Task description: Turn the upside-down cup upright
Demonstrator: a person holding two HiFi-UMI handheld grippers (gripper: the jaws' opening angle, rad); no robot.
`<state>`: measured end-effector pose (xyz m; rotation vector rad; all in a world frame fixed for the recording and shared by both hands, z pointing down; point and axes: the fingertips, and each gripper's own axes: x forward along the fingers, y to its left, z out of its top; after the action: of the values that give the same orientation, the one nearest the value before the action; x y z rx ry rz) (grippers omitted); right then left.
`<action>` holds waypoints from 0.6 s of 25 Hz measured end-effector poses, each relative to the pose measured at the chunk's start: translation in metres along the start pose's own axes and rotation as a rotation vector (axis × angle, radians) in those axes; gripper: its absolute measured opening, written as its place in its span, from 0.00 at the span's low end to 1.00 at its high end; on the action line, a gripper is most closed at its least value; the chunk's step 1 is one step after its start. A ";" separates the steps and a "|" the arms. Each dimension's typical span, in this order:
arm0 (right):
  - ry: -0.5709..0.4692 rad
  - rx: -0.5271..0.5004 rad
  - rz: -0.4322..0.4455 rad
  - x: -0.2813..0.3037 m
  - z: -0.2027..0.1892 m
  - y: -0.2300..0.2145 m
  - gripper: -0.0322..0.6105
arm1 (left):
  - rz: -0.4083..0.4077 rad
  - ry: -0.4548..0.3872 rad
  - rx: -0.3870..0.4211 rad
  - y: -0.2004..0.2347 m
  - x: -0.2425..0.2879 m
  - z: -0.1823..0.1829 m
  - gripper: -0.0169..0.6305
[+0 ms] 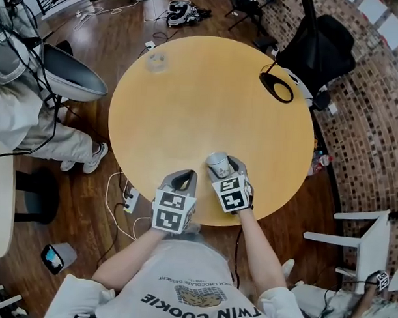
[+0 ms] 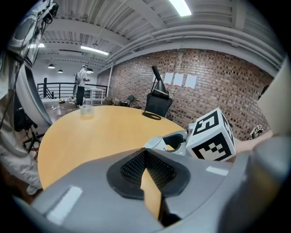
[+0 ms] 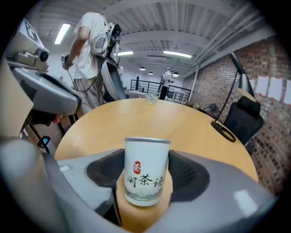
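Note:
A white paper cup point(image 1: 218, 163) with a red seal and black characters stands between the jaws of my right gripper point(image 1: 223, 167), near the front edge of the round wooden table point(image 1: 188, 102). In the right gripper view the cup point(image 3: 145, 170) has its wider rim on top and its print reads upright, and my right gripper point(image 3: 146, 175) is shut on its sides. Just to the left, my left gripper point(image 1: 182, 178) holds nothing. In its own view the left gripper point(image 2: 146, 154) has its pads meeting, and the cup point(image 2: 156, 143) shows beyond them.
A clear plastic cup point(image 1: 155, 61) sits at the table's far left edge. A black ring-shaped lamp base point(image 1: 277, 88) lies at the far right, with a black chair point(image 1: 320, 48) behind it. A person point(image 1: 18, 109) sits to the left. A white chair point(image 1: 372, 246) stands at the right.

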<state>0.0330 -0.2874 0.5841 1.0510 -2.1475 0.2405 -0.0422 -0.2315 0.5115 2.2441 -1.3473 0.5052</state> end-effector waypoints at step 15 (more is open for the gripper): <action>-0.310 0.270 -0.171 -0.030 -0.017 -0.002 0.52 | -0.044 0.021 0.036 -0.019 0.010 0.002 0.03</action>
<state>0.0554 -0.2627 0.5755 1.5038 -2.3243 0.3095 -0.0208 -0.2321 0.5114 2.2854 -1.2856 0.5398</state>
